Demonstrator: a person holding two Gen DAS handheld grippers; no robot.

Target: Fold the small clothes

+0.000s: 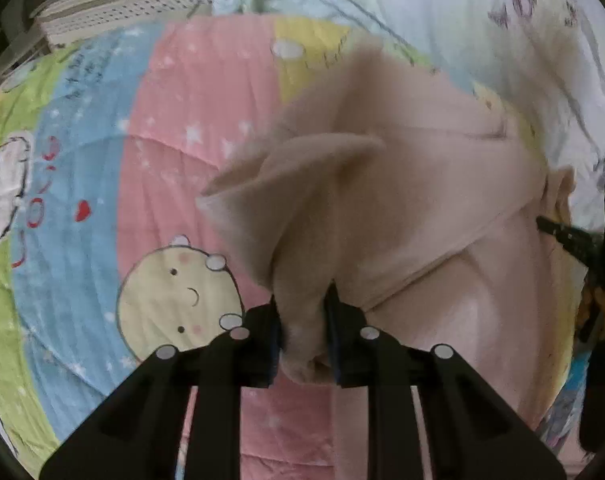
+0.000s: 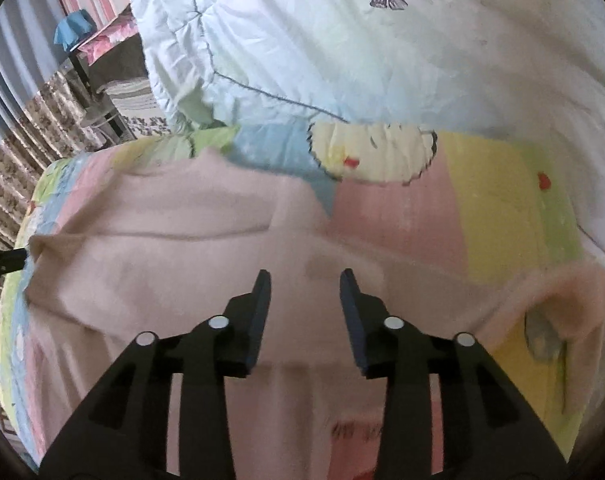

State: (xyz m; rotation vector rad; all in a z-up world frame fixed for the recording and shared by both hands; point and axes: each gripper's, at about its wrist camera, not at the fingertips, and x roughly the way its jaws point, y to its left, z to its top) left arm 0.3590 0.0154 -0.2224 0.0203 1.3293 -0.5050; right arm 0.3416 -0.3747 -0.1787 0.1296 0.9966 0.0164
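A small pale pink garment (image 1: 414, 184) lies on a colourful cartoon blanket (image 1: 82, 184). My left gripper (image 1: 302, 300) is shut on a bunched part of the garment and lifts it, so the cloth drapes up from the bed toward the jaws. In the right wrist view the garment (image 2: 174, 240) spreads across the blanket (image 2: 502, 208), with one sleeve (image 2: 562, 292) curled at the right. My right gripper (image 2: 305, 280) is open and empty just above the garment's middle. The right gripper's black body shows at the right edge of the left wrist view (image 1: 582, 244).
A white quilt with butterfly prints (image 2: 382, 48) is piled at the far side of the bed. The bed edge is to the left, with a striped rug (image 2: 130, 96) and curtains (image 2: 18, 152) beyond it.
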